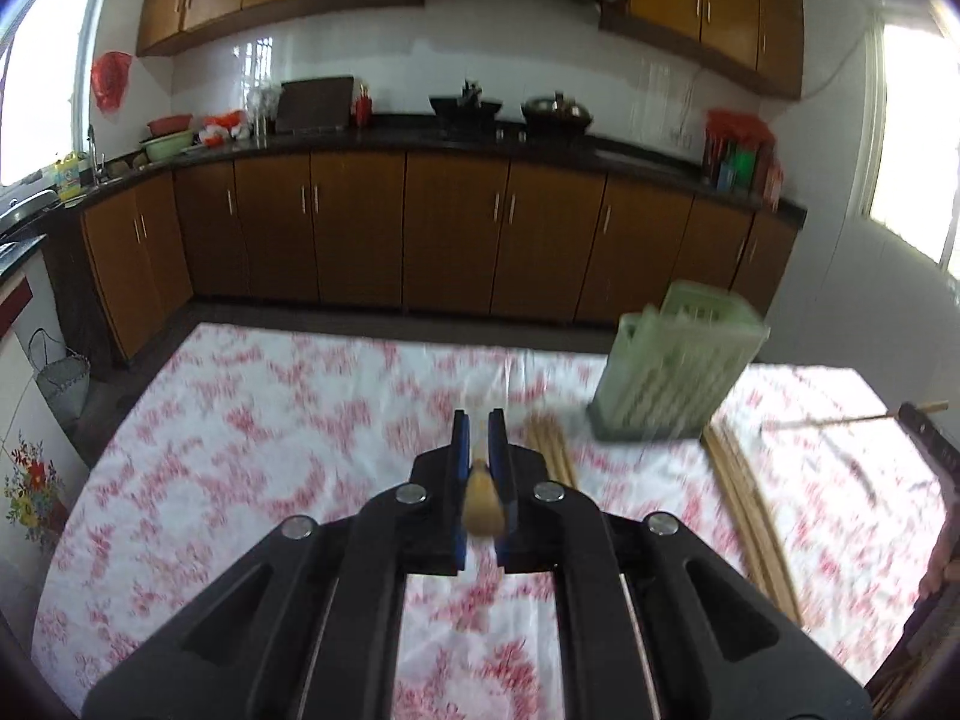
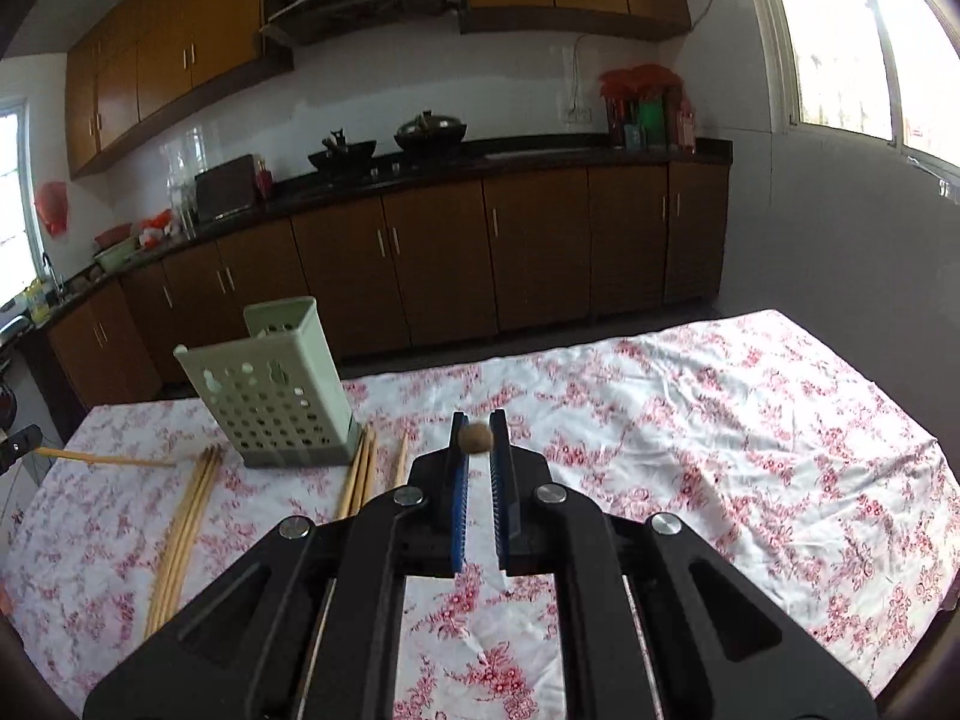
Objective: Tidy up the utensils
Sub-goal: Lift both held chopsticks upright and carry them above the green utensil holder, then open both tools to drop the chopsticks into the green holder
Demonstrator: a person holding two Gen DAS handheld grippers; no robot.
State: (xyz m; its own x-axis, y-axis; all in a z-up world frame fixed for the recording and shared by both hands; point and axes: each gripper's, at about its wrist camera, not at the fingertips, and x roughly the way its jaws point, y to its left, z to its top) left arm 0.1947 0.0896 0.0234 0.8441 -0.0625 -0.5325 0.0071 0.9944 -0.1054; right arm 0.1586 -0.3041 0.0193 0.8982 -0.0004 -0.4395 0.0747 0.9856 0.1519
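Note:
A pale green perforated utensil holder (image 1: pixel 675 363) (image 2: pixel 276 387) stands on the table with the red-flowered cloth (image 1: pixel 288 420) (image 2: pixel 720 420). Several wooden chopsticks lie around its base (image 1: pixel 549 444) (image 2: pixel 180 516) (image 2: pixel 360 468). My left gripper (image 1: pixel 479 427) is shut on a chopstick (image 1: pixel 480 501), seen end-on, left of the holder and above the cloth. My right gripper (image 2: pixel 477 429) is shut on a chopstick (image 2: pixel 476 439), its round end showing between the pads, right of the holder. The left gripper with its chopstick (image 2: pixel 102 459) shows at the far left of the right wrist view.
Brown kitchen cabinets (image 1: pixel 450 234) and a dark counter with pots (image 2: pixel 429 132) stand beyond the table's far edge. More chopsticks (image 1: pixel 750 498) lie right of the holder in the left wrist view. The right gripper's edge (image 1: pixel 930 438) shows at far right there.

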